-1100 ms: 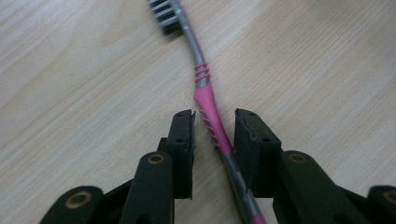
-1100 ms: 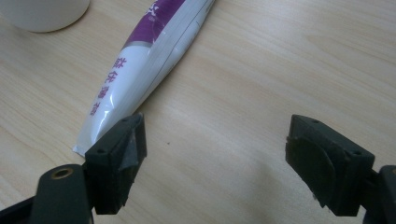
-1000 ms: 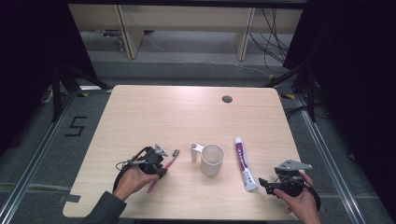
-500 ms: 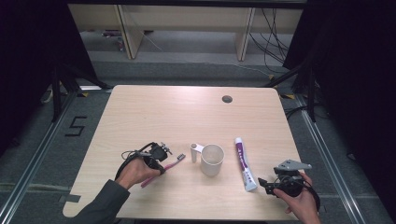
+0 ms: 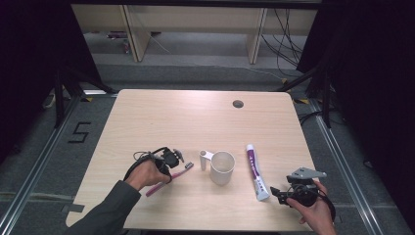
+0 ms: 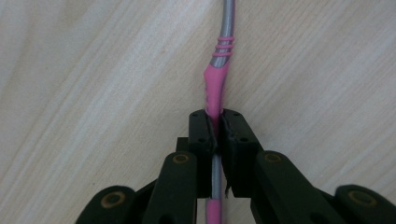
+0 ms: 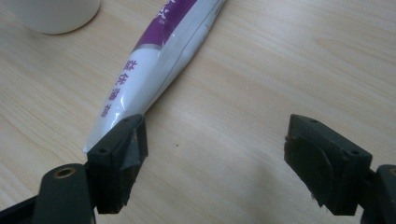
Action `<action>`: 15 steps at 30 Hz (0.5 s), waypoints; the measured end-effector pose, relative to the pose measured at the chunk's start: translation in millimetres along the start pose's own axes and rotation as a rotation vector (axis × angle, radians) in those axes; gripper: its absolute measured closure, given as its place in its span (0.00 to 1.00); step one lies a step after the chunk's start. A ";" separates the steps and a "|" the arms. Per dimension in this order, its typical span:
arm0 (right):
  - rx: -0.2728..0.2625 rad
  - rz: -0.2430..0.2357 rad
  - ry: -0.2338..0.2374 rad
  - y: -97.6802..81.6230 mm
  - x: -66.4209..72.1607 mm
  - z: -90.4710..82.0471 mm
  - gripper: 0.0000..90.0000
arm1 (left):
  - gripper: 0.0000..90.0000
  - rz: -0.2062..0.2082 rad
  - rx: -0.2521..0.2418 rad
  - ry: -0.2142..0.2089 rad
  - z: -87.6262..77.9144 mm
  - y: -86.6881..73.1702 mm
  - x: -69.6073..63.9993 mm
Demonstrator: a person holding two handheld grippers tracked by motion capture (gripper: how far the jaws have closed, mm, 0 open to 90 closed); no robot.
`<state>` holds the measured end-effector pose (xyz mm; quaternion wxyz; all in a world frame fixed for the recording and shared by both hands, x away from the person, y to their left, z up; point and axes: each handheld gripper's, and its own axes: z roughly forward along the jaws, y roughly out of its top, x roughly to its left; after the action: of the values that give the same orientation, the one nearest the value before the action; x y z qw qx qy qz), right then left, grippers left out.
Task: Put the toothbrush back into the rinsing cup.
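**Toothbrush in the left jaws, cup at three o'clock**

The left gripper (image 5: 172,157) is clamped on the pink-and-silver plastic toothbrush (image 5: 169,179) — in the left gripper view the two black jaws have just finished closing and now pinch the handle (image 6: 214,95) tight between their pads, with the silver neck running straight out ahead of them. In the high view the toothbrush's long axis runs from about eight o'clock, where the pink tail pokes out below the hand, to about two o'clock, where the bristled head points. It lies low over the pale wooden table (image 5: 195,117); whether it has cleared the surface cannot be told.

The white plastic cup with a side handle (image 5: 221,167) stands upright just beside the brush head, at roughly three o'clock from the left gripper's fingertips. That is the relation the next move likely turns on: the head already aims toward the cup, so a short carry in that direction and a tilt toward upright would drop it in. The left hand is plainly the nearer of the two.

The right gripper (image 5: 277,192) rests at the table's near right corner with its jaws spread wide and holding nothing. The white-and-purple toothpaste tube (image 7: 154,60) lies flat — its crimped end at the left jaw's tip, whether touching it cannot be told, its body running off toward eleven o'clock in the right gripper view.
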<state>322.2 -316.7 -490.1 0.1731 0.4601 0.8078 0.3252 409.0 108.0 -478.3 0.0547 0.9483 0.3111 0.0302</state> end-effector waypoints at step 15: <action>0.004 -0.016 0.002 0.6 -1.9 0.0 0.25 | 0.92 0.030 0.001 0.023 -0.9 1.0 -0.9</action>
<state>323.5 -318.1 -489.8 0.1741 0.4536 0.8122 0.3228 408.8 106.8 -477.3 0.0504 0.9525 0.2973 0.0418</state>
